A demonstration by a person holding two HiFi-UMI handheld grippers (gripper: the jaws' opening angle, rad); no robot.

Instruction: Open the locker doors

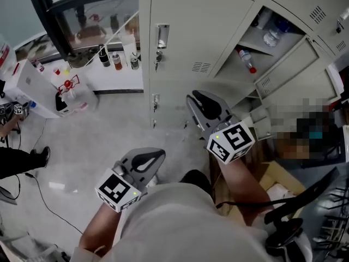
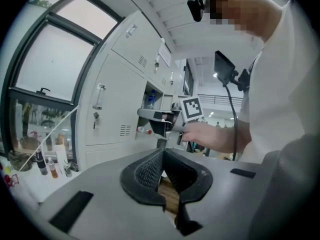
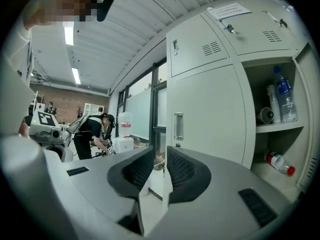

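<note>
- Two pads of the left gripper (image 2: 162,155) meet at their tips with nothing between them. It hangs low, close to the person's body, apart from the lockers (image 1: 185,15).
- Right gripper (image 3: 160,158): the pads stand a narrow slit apart, and only the locker front and floor show through it, so it is empty.
- In the head view the right gripper (image 1: 197,98) is ahead of the left gripper (image 1: 155,157). It is raised before the lower part of the locker front and touches no door.
- Its jaws point at the closed door (image 3: 200,119), beside the handle (image 3: 178,126). The same handle (image 1: 162,36) has a key lock just under it.
- Right of that door two compartments are open, one above the other.
- The upper one holds an upright clear bottle (image 3: 282,101) near the right edge of its shelf (image 3: 280,127), with a roll (image 3: 266,115) beside it.
- The lower one holds a red-capped bottle (image 3: 279,164) lying on its side, also seen from the head (image 1: 246,60).
- The top door (image 3: 260,31) above them is shut.
- Left of the lockers, small bottles (image 1: 115,58) stand along the window sill (image 1: 117,72).
- A cardboard box (image 1: 275,179) lies on the floor at the person's right.
- Far off, a person in black (image 3: 92,134) bends over a bench.
</note>
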